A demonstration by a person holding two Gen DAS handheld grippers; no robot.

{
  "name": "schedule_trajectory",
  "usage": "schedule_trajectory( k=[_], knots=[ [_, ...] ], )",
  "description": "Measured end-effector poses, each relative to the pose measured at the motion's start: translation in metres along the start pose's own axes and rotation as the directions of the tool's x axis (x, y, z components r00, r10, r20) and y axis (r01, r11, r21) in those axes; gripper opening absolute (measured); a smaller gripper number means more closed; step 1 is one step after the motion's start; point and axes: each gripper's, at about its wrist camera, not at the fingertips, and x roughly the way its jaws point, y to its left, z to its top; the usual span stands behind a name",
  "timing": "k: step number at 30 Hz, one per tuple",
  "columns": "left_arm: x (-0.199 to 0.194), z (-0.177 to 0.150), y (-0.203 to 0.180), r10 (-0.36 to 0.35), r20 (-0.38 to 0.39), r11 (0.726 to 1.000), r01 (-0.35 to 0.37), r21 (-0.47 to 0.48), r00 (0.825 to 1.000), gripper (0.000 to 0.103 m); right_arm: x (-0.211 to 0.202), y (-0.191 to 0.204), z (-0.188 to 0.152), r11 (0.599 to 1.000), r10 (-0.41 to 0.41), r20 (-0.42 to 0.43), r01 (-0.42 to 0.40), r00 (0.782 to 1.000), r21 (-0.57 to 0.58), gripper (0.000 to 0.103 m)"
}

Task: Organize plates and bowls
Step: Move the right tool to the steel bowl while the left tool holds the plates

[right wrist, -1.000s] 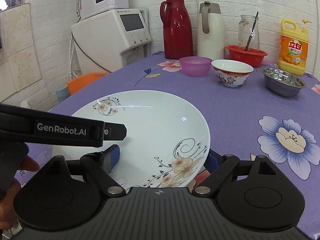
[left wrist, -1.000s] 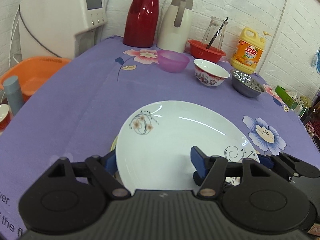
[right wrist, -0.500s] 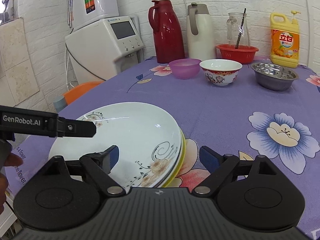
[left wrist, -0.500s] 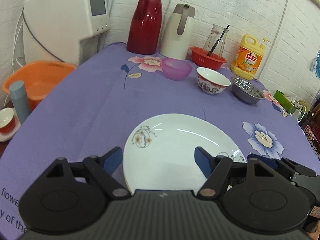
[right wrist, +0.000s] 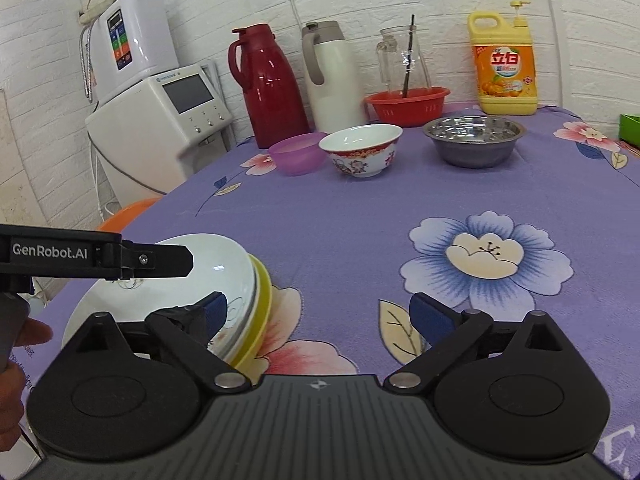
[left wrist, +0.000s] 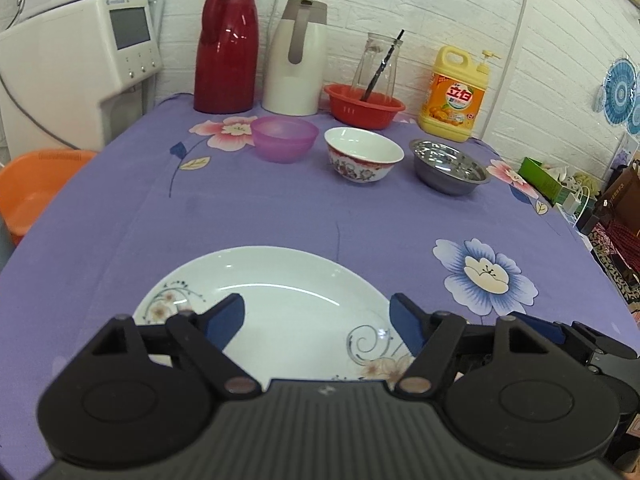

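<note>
Yellow plate (right wrist: 262, 312), apparently beneath white plate (left wrist: 288, 312)

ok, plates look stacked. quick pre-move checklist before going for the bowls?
1. White plate seated on the yellow plate: ok, its rim sits level on the stack in the right wrist view.
2. Left gripper free of the plate: ok, jaws apart, nothing between the fingers.
3. Right gripper free: ok, jaws apart over bare tablecloth.
4. Bowls separate and upright: ok, purple bowl, patterned bowl and steel bowl stand in a row.
5. Path to the bowls: ok, only cloth between stack and bowls.
6. Bowls empty: cannot tell for all; the purple one's inside is partly hidden.
</note>
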Motion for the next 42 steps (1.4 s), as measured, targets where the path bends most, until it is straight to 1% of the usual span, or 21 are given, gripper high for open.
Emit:
schedule_trajectory(
  k=[3, 7, 12, 20, 24, 25, 27, 29, 31, 34, 36, 38, 39, 42],
  knots=[
    [0.005, 0.001, -0.013, -0.008, -0.007, 1.0, 0.008, 0.014, 1.0, 0.073, -0.006, -0.016, 0.0, 0.999, -0.013, 0.007, 0.013, 1.0, 0.036, 0.103],
    [0.009, 0.003, -0.031, -0.021, -0.012, 0.999, 0.021, 0.035, 1.0, 0.073, -0.011, -0.032, 0.0, 0.996, -0.061, 0.005, 0.061, 0.998, 0.059, 0.103],
    [0.009, 0.004, -0.053, -0.04, -0.012, 0.996, 0.041, 0.075, 0.999, 0.073, -0.021, -0.05, -0.004, 0.992, -0.07, 0.017, 0.068, 0.997, 0.104, 0.103],
    [0.001, 0.0, -0.079, -0.065, -0.012, 0.99, 0.066, 0.121, 0.998, 0.073, -0.04, -0.066, -0.014, 0.986, -0.088, 0.03, 0.083, 0.996, 0.142, 0.103],
    [0.009, 0.001, -0.088, -0.079, -0.031, 0.986, 0.083, 0.142, 0.996, 0.073, -0.039, -0.079, -0.01, 0.984, -0.087, 0.032, 0.081, 0.996, 0.156, 0.103],
    [0.013, 0.004, -0.089, -0.09, -0.042, 0.985, 0.095, 0.141, 0.995, 0.073, -0.037, -0.083, -0.004, 0.985, -0.092, 0.037, 0.086, 0.995, 0.151, 0.103],
    [0.021, 0.013, -0.091, -0.104, -0.049, 0.985, 0.11, 0.136, 0.993, 0.073, -0.035, -0.092, 0.017, 0.985, -0.12, 0.08, 0.109, 0.99, 0.136, 0.103],
    [0.026, 0.026, -0.095, -0.108, -0.036, 0.984, 0.112, 0.137, 0.994, 0.073, -0.03, -0.101, 0.045, 0.984, -0.148, 0.132, 0.132, 0.98, 0.123, 0.103],
    [0.031, 0.043, -0.098, -0.124, -0.021, 0.984, 0.125, 0.129, 0.992, 0.073, -0.022, -0.11, 0.075, 0.981, -0.173, 0.17, 0.154, 0.97, 0.117, 0.103],
    [0.038, 0.078, -0.105, -0.176, -0.004, 0.978, 0.175, 0.114, 0.984, 0.073, -0.002, -0.124, 0.121, 0.977, -0.203, 0.213, 0.183, 0.956, 0.111, 0.103],
    [0.044, 0.105, -0.111, -0.227, 0.003, 0.97, 0.226, 0.093, 0.974, 0.073, 0.017, -0.131, 0.15, 0.973, -0.227, 0.211, 0.212, 0.951, 0.091, 0.103],
    [0.053, 0.129, -0.116, -0.272, 0.007, 0.96, 0.271, 0.071, 0.962, 0.073, 0.037, -0.138, 0.175, 0.972, -0.233, 0.204, 0.224, 0.951, 0.069, 0.103],
    [0.059, 0.139, -0.118, -0.285, 0.007, 0.957, 0.284, 0.057, 0.959, 0.073, 0.047, -0.141, 0.183, 0.971, -0.237, 0.205, 0.227, 0.95, 0.07, 0.103],
    [0.083, 0.161, -0.122, -0.311, -0.01, 0.95, 0.312, 0.018, 0.95, 0.073, 0.077, -0.152, 0.199, 0.97, -0.24, 0.171, 0.233, 0.955, 0.064, 0.103]
  ],
)
